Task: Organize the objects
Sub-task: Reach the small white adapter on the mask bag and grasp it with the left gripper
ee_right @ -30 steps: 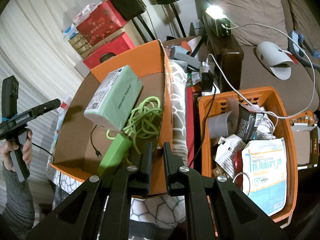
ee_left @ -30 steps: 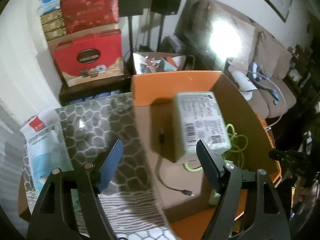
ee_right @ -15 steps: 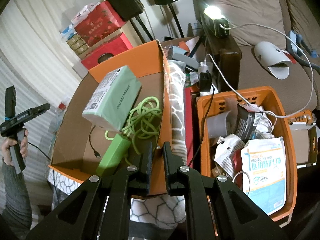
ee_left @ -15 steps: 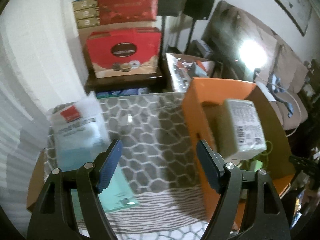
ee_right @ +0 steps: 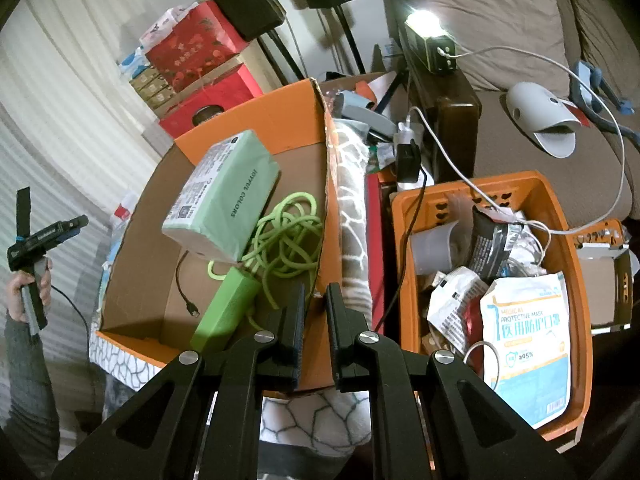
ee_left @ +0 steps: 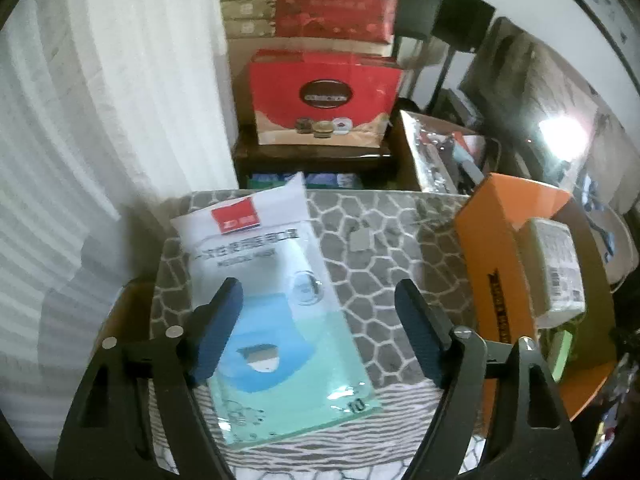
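Note:
A flat mask pack (ee_left: 280, 320), white, blue and mint, lies on the honeycomb-patterned cloth (ee_left: 384, 240). My left gripper (ee_left: 318, 294) hovers above its near half. The jaws are opening and neither pad touches the pack. To the right stands the orange cardboard box (ee_left: 492, 248) with a pale green tissue pack (ee_left: 556, 264) inside. In the right wrist view the box (ee_right: 256, 120) also holds a green cable (ee_right: 288, 236) and a green power bank (ee_right: 228, 312). My right gripper (ee_right: 315, 294) is shut on the box's near corner rim.
An orange plastic basket (ee_right: 568, 240), right of the box, is full of mask packs and wrappers. Red gift boxes (ee_left: 324, 92) are stacked on a dark stand behind the table. A white curtain hangs at the left. A hand (ee_right: 28, 284) holds the other gripper left of the box.
My left gripper has swung left from above the orange box to above the mask pack, and its jaws stand slightly wider. The right gripper has not moved.

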Tool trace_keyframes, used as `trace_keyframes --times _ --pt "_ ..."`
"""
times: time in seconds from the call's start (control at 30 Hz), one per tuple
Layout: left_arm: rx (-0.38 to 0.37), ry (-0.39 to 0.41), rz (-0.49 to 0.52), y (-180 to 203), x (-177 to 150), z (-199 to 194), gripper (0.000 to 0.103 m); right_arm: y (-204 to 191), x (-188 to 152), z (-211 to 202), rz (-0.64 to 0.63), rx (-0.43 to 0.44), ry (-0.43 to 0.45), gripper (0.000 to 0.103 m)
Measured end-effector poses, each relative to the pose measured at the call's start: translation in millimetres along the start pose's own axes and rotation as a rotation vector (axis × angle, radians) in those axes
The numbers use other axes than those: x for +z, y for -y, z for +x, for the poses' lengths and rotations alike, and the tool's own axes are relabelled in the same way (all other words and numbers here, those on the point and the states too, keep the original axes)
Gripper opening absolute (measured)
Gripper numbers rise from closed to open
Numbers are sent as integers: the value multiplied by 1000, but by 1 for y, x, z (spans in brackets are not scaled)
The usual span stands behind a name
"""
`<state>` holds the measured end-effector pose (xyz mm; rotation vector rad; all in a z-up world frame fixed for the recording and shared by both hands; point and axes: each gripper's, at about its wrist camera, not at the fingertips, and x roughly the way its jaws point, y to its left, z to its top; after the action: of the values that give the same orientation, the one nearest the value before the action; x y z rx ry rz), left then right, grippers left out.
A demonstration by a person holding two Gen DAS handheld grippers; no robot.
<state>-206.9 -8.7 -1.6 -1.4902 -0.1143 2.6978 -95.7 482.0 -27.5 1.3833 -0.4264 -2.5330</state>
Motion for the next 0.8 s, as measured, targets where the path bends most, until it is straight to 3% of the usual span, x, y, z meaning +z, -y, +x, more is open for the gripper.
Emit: trace_keyframes --times 0.33,0.6,0.8 --pt "3 -62 -96 -52 0 25 87 1 -1 1 5 -7 -3 9" --pt "-104 -185 -222 -97 -23 60 87 1 -1 0 10 -14 -6 9" --pt "-129 -179 -272 -114 -27 64 87 1 -1 1 11 -17 -6 9"
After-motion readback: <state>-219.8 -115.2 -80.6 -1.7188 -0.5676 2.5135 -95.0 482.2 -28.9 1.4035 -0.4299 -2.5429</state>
